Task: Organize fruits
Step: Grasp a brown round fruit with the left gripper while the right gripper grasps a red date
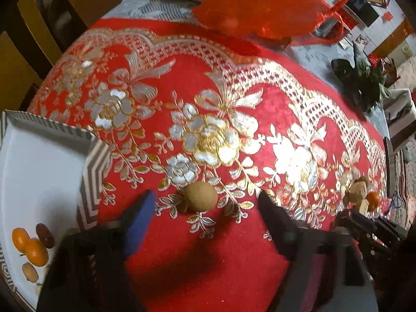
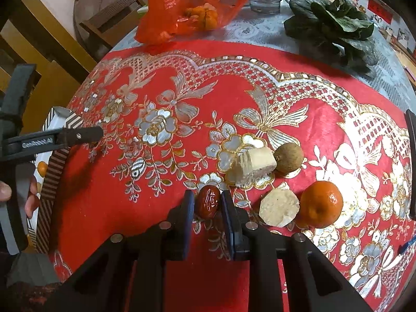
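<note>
Right hand-held gripper (image 2: 208,205) closed on red date (image 2: 208,205), low over table (image 2: 260,59). Left hand-held gripper (image 1: 205,202) open, straddling brown fruit (image 1: 201,196). Squeeze date gently, lift straight up, avoid nearby orange (image 2: 321,204), carry left to tray (image 1: 39,156).

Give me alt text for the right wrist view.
The right gripper pinches a red date on a red floral tablecloth. To its right lie two pale chunks, a brown round fruit and a mandarin.
</note>
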Demonstrator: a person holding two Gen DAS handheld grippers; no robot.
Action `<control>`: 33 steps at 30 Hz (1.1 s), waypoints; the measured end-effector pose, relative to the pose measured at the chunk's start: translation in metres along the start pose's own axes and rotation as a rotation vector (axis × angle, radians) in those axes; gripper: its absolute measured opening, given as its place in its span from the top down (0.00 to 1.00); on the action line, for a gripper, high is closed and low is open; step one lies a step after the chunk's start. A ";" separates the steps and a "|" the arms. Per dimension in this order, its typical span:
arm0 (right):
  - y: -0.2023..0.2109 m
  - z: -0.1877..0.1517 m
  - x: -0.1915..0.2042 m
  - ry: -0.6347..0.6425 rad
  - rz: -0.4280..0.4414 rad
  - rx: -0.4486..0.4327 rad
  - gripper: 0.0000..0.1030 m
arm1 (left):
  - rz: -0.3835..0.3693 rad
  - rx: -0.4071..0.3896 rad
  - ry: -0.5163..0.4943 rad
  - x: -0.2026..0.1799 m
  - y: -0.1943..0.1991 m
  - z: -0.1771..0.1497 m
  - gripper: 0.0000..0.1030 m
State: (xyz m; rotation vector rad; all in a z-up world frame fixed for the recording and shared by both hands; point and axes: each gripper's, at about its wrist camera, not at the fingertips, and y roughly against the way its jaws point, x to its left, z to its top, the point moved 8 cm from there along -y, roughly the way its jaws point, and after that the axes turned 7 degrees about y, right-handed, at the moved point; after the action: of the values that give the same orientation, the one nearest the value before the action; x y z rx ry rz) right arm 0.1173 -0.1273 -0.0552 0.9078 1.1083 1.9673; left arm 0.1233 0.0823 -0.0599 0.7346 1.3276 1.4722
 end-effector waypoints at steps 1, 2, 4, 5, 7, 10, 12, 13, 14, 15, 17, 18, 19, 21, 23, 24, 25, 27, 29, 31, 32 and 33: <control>0.000 0.000 0.000 -0.002 0.001 0.000 0.78 | 0.028 -0.019 -0.020 0.001 0.001 0.001 0.55; 0.001 0.000 0.000 0.000 0.000 0.001 0.78 | 0.032 -0.024 -0.036 0.000 0.001 0.000 0.68; 0.001 0.000 0.002 0.005 -0.001 0.001 0.78 | 0.035 -0.028 -0.054 0.000 0.001 -0.001 0.75; 0.003 0.001 0.003 0.009 -0.001 -0.008 0.78 | 0.028 -0.028 -0.052 0.001 0.001 -0.002 0.75; 0.006 0.001 0.008 0.017 0.005 -0.022 0.78 | 0.013 -0.031 -0.036 0.004 0.003 -0.002 0.76; 0.008 0.000 0.013 0.031 0.001 -0.018 0.78 | 0.004 -0.049 -0.031 0.008 0.009 -0.006 0.76; 0.011 0.000 0.016 0.036 -0.004 -0.018 0.78 | -0.001 -0.057 -0.034 0.010 0.014 -0.007 0.76; 0.012 0.000 0.017 0.037 -0.005 -0.019 0.78 | -0.003 -0.063 -0.035 0.010 0.017 -0.007 0.76; 0.016 0.000 0.020 0.041 -0.005 -0.024 0.78 | -0.007 -0.069 -0.038 0.010 0.021 -0.008 0.76; 0.017 0.000 0.022 0.044 -0.007 -0.026 0.78 | -0.008 -0.073 -0.042 0.008 0.024 -0.010 0.76; 0.020 0.000 0.027 0.055 -0.007 -0.030 0.78 | -0.007 -0.079 -0.057 0.004 0.030 -0.013 0.76; 0.021 -0.001 0.029 0.058 -0.009 -0.031 0.78 | -0.006 -0.081 -0.064 0.003 0.032 -0.015 0.76; 0.022 -0.001 0.032 0.063 -0.010 -0.031 0.78 | -0.008 -0.081 -0.072 0.001 0.034 -0.017 0.76; 0.023 -0.002 0.036 0.071 -0.010 -0.030 0.78 | -0.008 -0.085 -0.081 -0.002 0.038 -0.023 0.76; 0.024 -0.002 0.040 0.078 -0.011 -0.031 0.78 | -0.001 -0.091 -0.095 -0.003 0.043 -0.026 0.76; 0.025 -0.002 0.044 0.083 -0.012 -0.034 0.78 | 0.002 -0.095 -0.100 -0.004 0.044 -0.028 0.76; 0.026 -0.001 0.045 0.087 -0.012 -0.036 0.78 | 0.003 -0.100 -0.105 -0.004 0.047 -0.031 0.76; 0.027 0.000 0.050 0.100 -0.012 -0.041 0.78 | 0.005 -0.104 -0.111 -0.004 0.050 -0.033 0.76; 0.028 0.002 0.058 0.113 -0.006 -0.046 0.78 | 0.009 -0.111 -0.113 -0.003 0.054 -0.034 0.76; 0.028 0.003 0.063 0.129 -0.006 -0.045 0.78 | 0.012 -0.119 -0.113 -0.001 0.059 -0.037 0.76; 0.028 0.004 0.068 0.140 -0.004 -0.044 0.78 | 0.013 -0.123 -0.112 0.000 0.061 -0.038 0.76; 0.028 0.004 0.070 0.146 -0.001 -0.043 0.78 | 0.015 -0.127 -0.111 0.001 0.063 -0.039 0.76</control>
State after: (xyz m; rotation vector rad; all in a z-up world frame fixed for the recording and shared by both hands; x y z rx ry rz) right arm 0.0787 -0.0788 -0.0127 0.7509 1.1421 2.0752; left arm 0.0711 0.0742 -0.0078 0.7339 1.1369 1.4909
